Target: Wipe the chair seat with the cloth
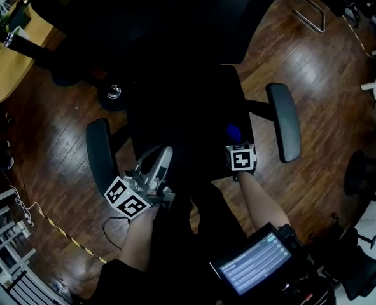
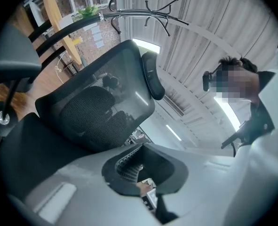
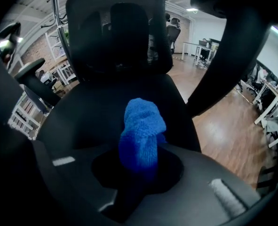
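As the right gripper (image 3: 139, 166) clamps its jaws on the blue cloth (image 3: 141, 131) over the front of the black chair seat (image 3: 96, 112), the left gripper (image 1: 157, 165) tilts upward, jaws together, empty; how much is already wiped cannot be told.

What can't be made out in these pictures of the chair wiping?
- Seat: the head view is too dark to show dirt or which parts are wiped.
- Cloth: bunched in the right gripper. Whether it touches the seat is hidden by the gripper's own body in the right gripper view and lost in shadow in the head view.
- Screen: its text is too small to read in the head view.
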